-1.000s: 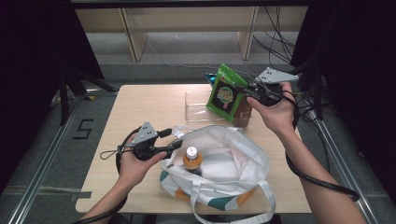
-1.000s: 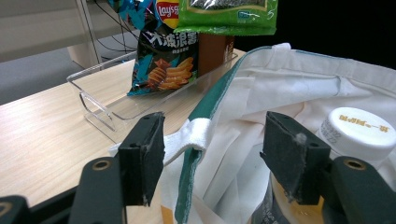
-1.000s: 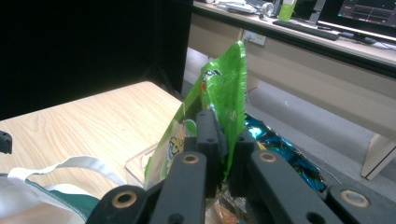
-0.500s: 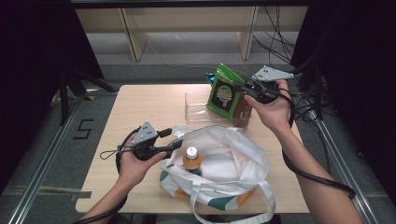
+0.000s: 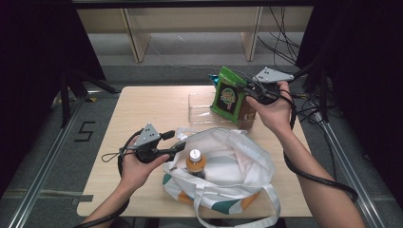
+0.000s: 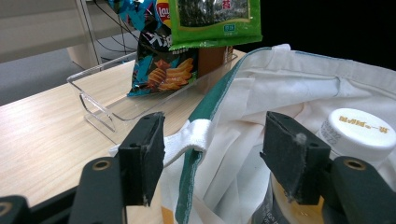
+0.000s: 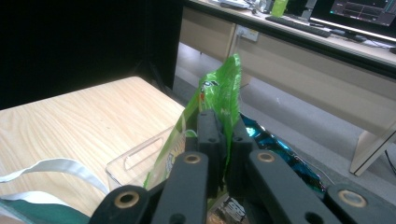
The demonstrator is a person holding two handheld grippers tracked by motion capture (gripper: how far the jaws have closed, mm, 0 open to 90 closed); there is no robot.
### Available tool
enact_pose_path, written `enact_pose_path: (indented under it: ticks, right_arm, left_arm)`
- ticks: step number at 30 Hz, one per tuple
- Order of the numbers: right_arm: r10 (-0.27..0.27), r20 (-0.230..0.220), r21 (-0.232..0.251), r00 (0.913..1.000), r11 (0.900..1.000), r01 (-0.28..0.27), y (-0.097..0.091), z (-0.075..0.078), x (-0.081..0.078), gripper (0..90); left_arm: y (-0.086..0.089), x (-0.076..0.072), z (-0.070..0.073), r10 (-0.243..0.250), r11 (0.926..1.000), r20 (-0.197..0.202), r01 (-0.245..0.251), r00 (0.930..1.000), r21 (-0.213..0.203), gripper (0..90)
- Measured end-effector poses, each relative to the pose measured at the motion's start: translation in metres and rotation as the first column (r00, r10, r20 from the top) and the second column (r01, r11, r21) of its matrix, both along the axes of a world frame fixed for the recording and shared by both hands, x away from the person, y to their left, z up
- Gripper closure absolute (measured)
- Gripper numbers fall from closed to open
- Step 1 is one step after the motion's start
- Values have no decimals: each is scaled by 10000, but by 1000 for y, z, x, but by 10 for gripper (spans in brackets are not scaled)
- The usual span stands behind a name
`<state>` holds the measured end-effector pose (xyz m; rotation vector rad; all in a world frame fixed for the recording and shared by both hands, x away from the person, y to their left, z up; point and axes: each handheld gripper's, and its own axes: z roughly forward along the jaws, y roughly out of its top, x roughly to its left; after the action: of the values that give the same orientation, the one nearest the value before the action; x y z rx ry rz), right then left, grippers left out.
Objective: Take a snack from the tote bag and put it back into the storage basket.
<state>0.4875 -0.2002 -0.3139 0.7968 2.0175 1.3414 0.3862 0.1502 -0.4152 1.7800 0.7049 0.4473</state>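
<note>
My right gripper (image 5: 248, 93) (image 7: 224, 125) is shut on the top edge of a green snack packet (image 5: 227, 96) (image 7: 218, 88) (image 6: 215, 18). It holds the packet upright over the right end of a clear plastic tray (image 5: 199, 108) (image 6: 93, 88) (image 7: 135, 161). A white tote bag with green trim (image 5: 240, 159) (image 6: 280, 84) lies open at the table's front. In it stands a bottle with a white cap (image 5: 196, 160) (image 6: 359, 130). My left gripper (image 5: 177, 141) (image 6: 210, 140) is open at the bag's left rim. The white strap passes between its jaws, clear of the pads.
A blue chips bag (image 5: 216, 78) (image 6: 159, 60) (image 7: 280, 154) and a brown packet (image 5: 247, 116) stand in the tray behind the green one. The wooden table (image 5: 142, 109) is bare at its left half. Cables (image 5: 304, 109) hang off the table's right edge.
The right gripper with the green packet has shifted very slightly to the left. The left gripper and the bag have stayed put.
</note>
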Motion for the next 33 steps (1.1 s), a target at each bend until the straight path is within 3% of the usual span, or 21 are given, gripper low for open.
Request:
enact_pose_path:
  ticks: [3,6,8,10,20,22,24,27,33]
  right_arm:
    - [45,-76,57,10000,10000,-44,1,-2,3,889]
    - [-106,177,-54,9998,9999,107,2,-4,5,890]
    - [-89,11,-32,10000,10000,89,4,-5,5,891]
    - [-90,319,-194,9994,9998,96,3,-5,9,892]
    - [-188,98,-86,9998,9998,189,7,-12,15,894]
    - [-205,327,-211,9993,9996,212,8,-13,17,894]
    - [-189,23,-109,9998,9998,189,10,-14,17,895]
    - [-155,230,-93,9996,9998,157,12,-15,21,895]
    - [-216,109,-14,9997,9998,216,15,-17,25,895]
  left_arm:
    - [0,0,0,6,10000,-3,-6,10000,13,382]
    - [1,0,0,5,10000,-10,-5,10000,11,382]
    - [1,1,-1,-1,10000,-14,2,10000,26,382]
    - [0,0,-1,-2,10000,-24,2,10000,16,382]
    - [1,1,-1,-9,10000,-26,9,10000,4,382]
    - [1,1,-1,-8,10000,-13,8,10000,3,382]
    - [1,1,-1,-13,10000,-33,13,10000,21,382]
    - [0,1,-2,-54,10000,-40,53,10000,-60,382]
    - [1,1,-2,-56,10000,-41,56,10000,-58,382]
